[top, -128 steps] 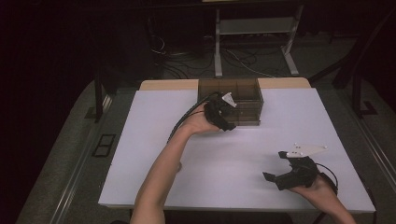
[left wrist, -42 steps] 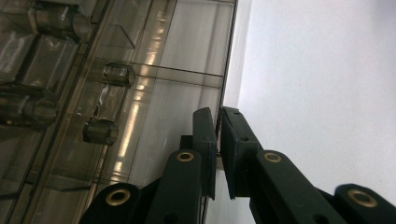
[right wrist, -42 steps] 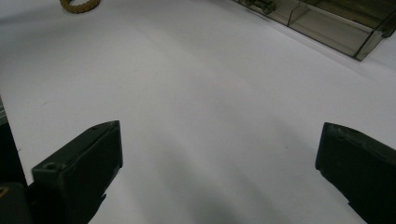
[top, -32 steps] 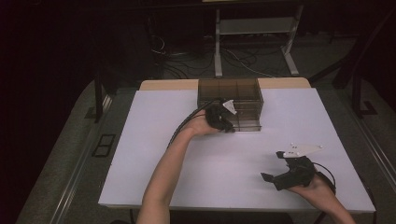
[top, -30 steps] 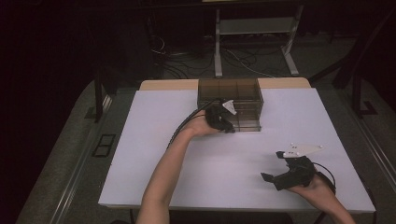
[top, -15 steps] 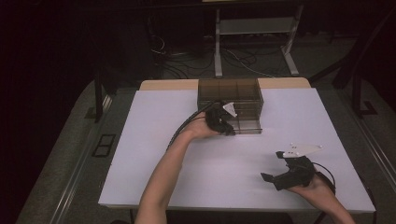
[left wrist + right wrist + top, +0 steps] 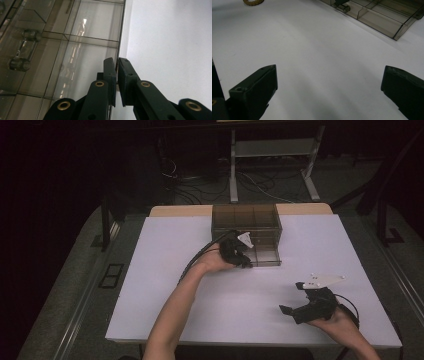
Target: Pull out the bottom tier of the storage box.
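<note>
Stretching across the white table, the left forearm runs up from the near edge to the smoky clear box at the far side. The left gripper sits at the box's front corner, its jaws pinched nearly together on the thin edge of the box wall, as the left gripper view shows. Near the right front corner, the right hand rests low, wrist bent, right gripper pointing left, jaws spread wide with bare table between them.

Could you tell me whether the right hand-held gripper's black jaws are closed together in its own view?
No, the right hand-held gripper has its jaws standing wide apart over the bare white table.
</note>
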`<state>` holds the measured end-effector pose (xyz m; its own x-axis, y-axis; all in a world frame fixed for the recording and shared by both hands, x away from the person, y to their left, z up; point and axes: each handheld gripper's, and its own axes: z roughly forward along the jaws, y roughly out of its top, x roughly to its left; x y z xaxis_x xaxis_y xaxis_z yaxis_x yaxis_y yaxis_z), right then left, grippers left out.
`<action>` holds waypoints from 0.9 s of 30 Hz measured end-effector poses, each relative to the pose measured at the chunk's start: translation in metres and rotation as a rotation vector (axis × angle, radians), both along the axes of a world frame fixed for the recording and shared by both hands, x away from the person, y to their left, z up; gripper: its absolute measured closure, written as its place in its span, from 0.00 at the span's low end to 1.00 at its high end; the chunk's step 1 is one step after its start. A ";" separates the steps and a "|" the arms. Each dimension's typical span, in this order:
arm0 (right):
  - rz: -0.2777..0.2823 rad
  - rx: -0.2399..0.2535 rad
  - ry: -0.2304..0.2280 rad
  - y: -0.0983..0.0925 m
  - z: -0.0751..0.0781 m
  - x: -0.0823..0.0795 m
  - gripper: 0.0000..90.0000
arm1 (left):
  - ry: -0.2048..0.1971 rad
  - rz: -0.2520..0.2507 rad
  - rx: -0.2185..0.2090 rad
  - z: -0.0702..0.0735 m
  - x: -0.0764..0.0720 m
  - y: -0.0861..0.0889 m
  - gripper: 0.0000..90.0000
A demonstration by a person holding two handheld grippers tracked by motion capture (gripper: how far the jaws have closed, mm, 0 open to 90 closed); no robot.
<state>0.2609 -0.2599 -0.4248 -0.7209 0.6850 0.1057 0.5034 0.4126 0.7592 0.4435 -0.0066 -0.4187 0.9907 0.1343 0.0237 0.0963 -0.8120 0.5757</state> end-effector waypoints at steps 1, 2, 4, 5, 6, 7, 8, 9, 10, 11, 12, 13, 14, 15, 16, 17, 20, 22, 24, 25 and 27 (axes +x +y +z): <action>0.000 -0.001 0.000 0.000 0.000 0.000 0.00 | 0.000 0.001 -0.002 0.000 -0.001 0.000 0.93; -0.001 -0.001 0.000 0.000 0.000 0.000 0.00 | 0.001 0.002 -0.002 0.000 -0.001 0.000 0.93; 0.000 0.000 0.000 0.000 0.000 0.000 0.00 | 0.002 0.004 -0.006 0.000 -0.002 0.000 0.93; 0.000 -0.001 0.000 0.000 0.000 0.000 0.00 | 0.001 0.006 -0.009 -0.001 -0.002 0.001 0.93; 0.000 -0.002 0.000 0.000 0.000 0.000 0.00 | 0.000 0.008 -0.014 -0.001 -0.003 0.001 0.93; 0.000 -0.003 0.000 0.000 0.000 0.000 0.00 | 0.000 0.009 -0.016 -0.001 -0.004 0.001 0.93; 0.000 -0.003 0.000 0.000 0.000 0.000 0.00 | -0.001 0.009 -0.016 -0.001 -0.004 0.001 0.93; 0.001 -0.003 0.000 0.001 0.000 0.000 0.00 | 0.001 0.008 -0.017 -0.001 -0.004 0.002 0.93; 0.001 -0.003 0.000 0.000 0.000 0.000 0.00 | -0.003 0.004 -0.016 -0.001 -0.004 0.002 0.93; 0.000 -0.002 0.000 0.001 0.000 0.000 0.00 | -0.002 0.003 -0.014 -0.001 -0.005 0.002 0.93; 0.000 -0.001 0.000 0.000 0.000 0.000 0.00 | 0.001 0.005 -0.014 -0.001 -0.006 0.001 0.93; 0.000 -0.001 0.000 0.000 0.000 0.000 0.00 | 0.000 0.004 -0.013 -0.001 -0.006 0.001 0.93; 0.001 -0.002 0.000 0.001 0.000 0.000 0.00 | -0.001 0.002 -0.012 -0.001 -0.007 0.001 0.93; 0.001 -0.003 0.000 0.001 0.000 0.000 0.00 | -0.002 0.002 -0.011 -0.001 -0.007 0.001 0.93; 0.002 -0.004 0.000 0.001 0.000 0.000 0.00 | -0.002 0.001 -0.011 -0.001 -0.008 0.001 0.92; 0.002 -0.005 -0.001 0.001 0.000 0.000 0.00 | -0.001 0.000 -0.011 -0.001 -0.008 0.001 0.92; 0.002 -0.006 -0.001 0.001 0.000 0.000 0.00 | 0.000 0.002 -0.013 -0.001 -0.009 0.001 0.92; 0.000 -0.006 0.000 0.001 0.000 0.000 0.00 | 0.003 0.002 -0.011 -0.001 -0.009 0.001 0.92; 0.000 -0.006 0.000 0.001 0.000 0.000 0.00 | 0.014 0.003 -0.011 0.000 -0.009 0.002 0.90; 0.000 -0.007 0.000 0.001 0.000 0.000 0.00 | 0.017 0.006 -0.013 -0.001 -0.009 0.002 0.89; -0.001 -0.007 0.001 0.001 0.000 0.000 0.00 | 0.032 0.015 -0.011 -0.001 -0.009 0.001 0.85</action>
<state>0.2607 -0.2589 -0.4251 -0.7204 0.6861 0.1015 0.5046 0.4180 0.7555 0.4347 -0.0052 -0.4193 0.9888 0.1489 -0.0096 0.1266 -0.8038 0.5813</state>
